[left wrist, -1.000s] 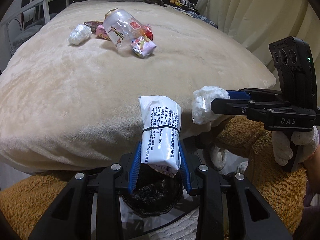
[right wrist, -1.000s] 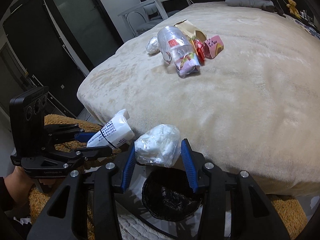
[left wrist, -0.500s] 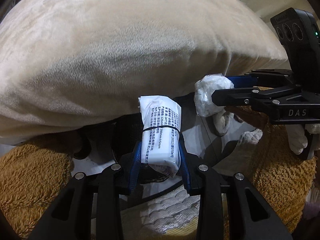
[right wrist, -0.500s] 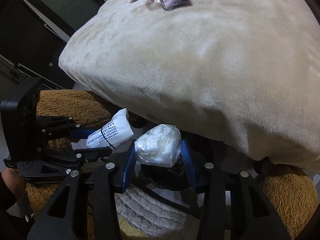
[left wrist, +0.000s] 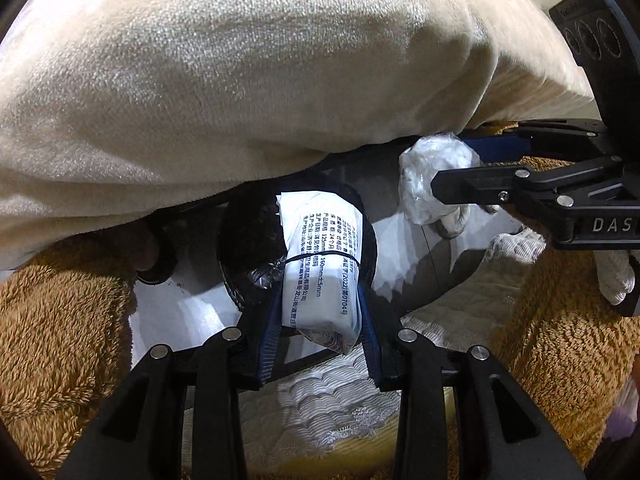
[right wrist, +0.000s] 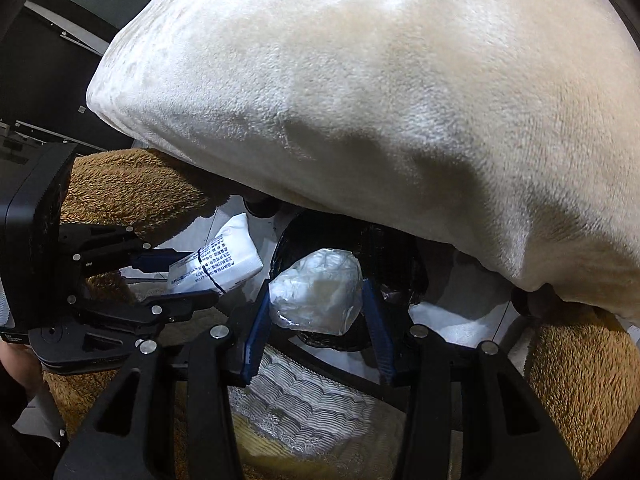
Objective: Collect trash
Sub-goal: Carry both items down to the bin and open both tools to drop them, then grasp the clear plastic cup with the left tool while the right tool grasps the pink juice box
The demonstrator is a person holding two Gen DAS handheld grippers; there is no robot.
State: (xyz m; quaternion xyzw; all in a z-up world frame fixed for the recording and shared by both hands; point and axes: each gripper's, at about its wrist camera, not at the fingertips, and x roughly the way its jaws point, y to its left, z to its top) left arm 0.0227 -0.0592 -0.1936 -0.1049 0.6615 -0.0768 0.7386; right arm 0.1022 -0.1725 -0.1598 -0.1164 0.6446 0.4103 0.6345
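Observation:
My left gripper (left wrist: 318, 300) is shut on a white printed packet (left wrist: 320, 264) and holds it over a black-lined trash bin (left wrist: 248, 248) on the floor by the bed. My right gripper (right wrist: 316, 300) is shut on a crumpled clear plastic wad (right wrist: 316, 288) above the same bin (right wrist: 392, 256). Each gripper shows in the other view: the right one with its wad (left wrist: 432, 176) at right, the left one with its packet (right wrist: 220, 264) at left. The other trash on the bed is out of view.
The cream blanket (left wrist: 240, 80) of the bed overhangs the bin and fills the upper half of both views. Brown shaggy rug (left wrist: 60, 320) lies either side, a quilted mat (right wrist: 304, 400) below, white floor (left wrist: 172, 320) between.
Both grippers have tilted down from the bed top toward the floor. The bin has come into fuller view under the held packet and wad. Both grips are unchanged.

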